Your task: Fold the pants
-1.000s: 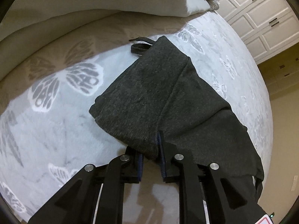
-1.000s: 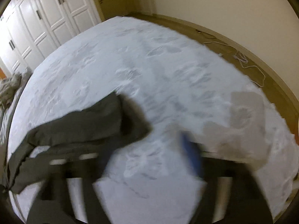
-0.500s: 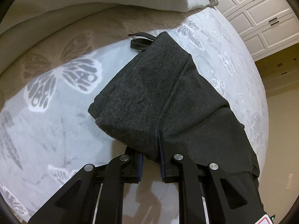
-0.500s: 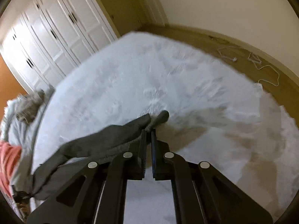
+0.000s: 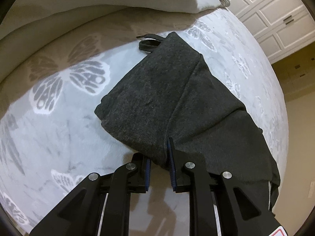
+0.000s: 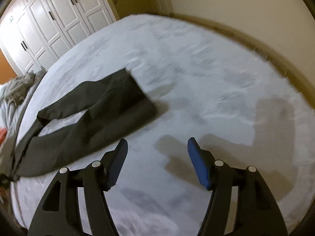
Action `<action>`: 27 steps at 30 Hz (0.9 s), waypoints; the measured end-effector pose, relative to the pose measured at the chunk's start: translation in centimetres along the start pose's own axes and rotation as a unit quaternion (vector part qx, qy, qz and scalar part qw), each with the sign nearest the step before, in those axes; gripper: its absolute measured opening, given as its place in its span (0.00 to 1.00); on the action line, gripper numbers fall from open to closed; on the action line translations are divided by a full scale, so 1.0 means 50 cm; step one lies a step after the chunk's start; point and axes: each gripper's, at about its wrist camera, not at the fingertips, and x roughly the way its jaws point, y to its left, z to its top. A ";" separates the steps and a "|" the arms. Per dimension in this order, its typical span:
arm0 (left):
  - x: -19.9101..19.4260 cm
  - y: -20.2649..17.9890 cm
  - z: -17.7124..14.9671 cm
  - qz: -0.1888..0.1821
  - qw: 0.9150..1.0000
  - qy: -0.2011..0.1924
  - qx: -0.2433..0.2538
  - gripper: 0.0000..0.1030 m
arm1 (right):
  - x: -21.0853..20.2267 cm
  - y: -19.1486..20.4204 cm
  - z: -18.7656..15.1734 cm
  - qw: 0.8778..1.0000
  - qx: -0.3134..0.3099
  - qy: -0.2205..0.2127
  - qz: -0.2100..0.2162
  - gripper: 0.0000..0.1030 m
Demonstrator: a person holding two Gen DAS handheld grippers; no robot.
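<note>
Pants [image 5: 177, 102] edge clamped in left claw [image 5: 159, 157] — right claw [image 6: 157, 157] spread apart over bare blanket [image 6: 196, 78].

Pants [image 5: 161, 102]: dark grey knit cloth, fine ribbed weave, matt, slightly fuzzy. Blanket [image 5: 59, 129]: plush fleece, soft nap, printed butterflies. Left gripper [image 5: 159, 163]: matt black plastic, shiny metal pins, blue ribbed rubbery pads [image 5: 170, 169]. Doors [image 6: 59, 19]: white painted panels, satin finish, dark handles.

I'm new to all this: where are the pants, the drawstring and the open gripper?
pants [image 5: 157, 102], left wrist view, upper fabric panel.
drawstring [image 5: 148, 43], left wrist view, dark loop.
right gripper [image 6: 157, 163], right wrist view, between fingertips.
</note>
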 end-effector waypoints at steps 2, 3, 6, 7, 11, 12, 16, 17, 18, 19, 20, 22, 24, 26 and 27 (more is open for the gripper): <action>0.002 -0.002 0.000 0.007 1.000 0.000 0.000 0.17 | 0.039 0.008 0.022 1.000 0.025 -0.009 0.000 0.64; 0.002 -0.003 0.000 0.010 1.000 0.000 0.000 0.18 | 0.050 0.015 0.032 0.999 0.028 -0.016 0.011 0.44; 0.001 -0.006 0.006 0.017 1.000 0.005 -0.006 0.18 | 0.031 0.028 0.072 0.995 0.073 -0.014 0.068 0.03; 0.000 -0.008 0.008 0.018 1.000 0.009 -0.007 0.17 | -0.016 0.034 0.085 0.993 0.071 -0.039 0.081 0.03; -0.003 -0.015 0.014 0.024 1.000 0.015 0.009 0.18 | -0.174 0.037 0.098 0.997 0.054 -0.050 0.021 0.04; 0.000 -0.016 0.014 0.024 1.000 0.016 0.011 0.18 | -0.166 0.028 0.086 0.999 0.033 -0.026 -0.031 0.08; 0.005 -0.012 0.009 0.018 1.000 0.012 0.010 0.18 | -0.048 -0.058 -0.005 0.992 0.065 0.091 -0.063 0.08; 0.005 -0.010 0.008 0.014 1.000 0.012 0.008 0.18 | -0.048 -0.064 -0.016 0.993 0.068 0.080 -0.055 0.09; 0.005 -0.006 0.008 0.010 1.000 0.013 0.005 0.18 | -0.065 -0.063 -0.019 0.995 0.065 0.059 -0.054 0.14; 0.004 -0.002 0.008 0.004 1.000 0.015 0.003 0.20 | -0.079 -0.060 -0.019 0.995 0.060 0.048 -0.066 0.19; 0.004 0.000 0.008 0.002 1.000 0.016 0.001 0.21 | -0.092 -0.054 -0.017 0.994 0.051 0.032 -0.088 0.28; 0.004 0.004 0.012 -0.005 1.000 0.018 0.001 0.22 | -0.137 -0.026 -0.004 0.986 0.013 -0.036 -0.160 0.30; 0.002 0.007 0.011 -0.011 1.000 0.018 0.001 0.22 | -0.167 0.007 0.002 0.983 -0.003 -0.071 -0.167 0.40; -0.017 0.003 -0.001 -0.025 1.000 0.008 0.012 0.21 | -0.175 0.064 0.002 0.991 -0.027 -0.074 -0.110 0.52; -0.030 -0.003 -0.009 -0.030 0.999 0.002 0.024 0.21 | -0.168 0.102 0.007 0.993 -0.049 -0.069 -0.079 0.59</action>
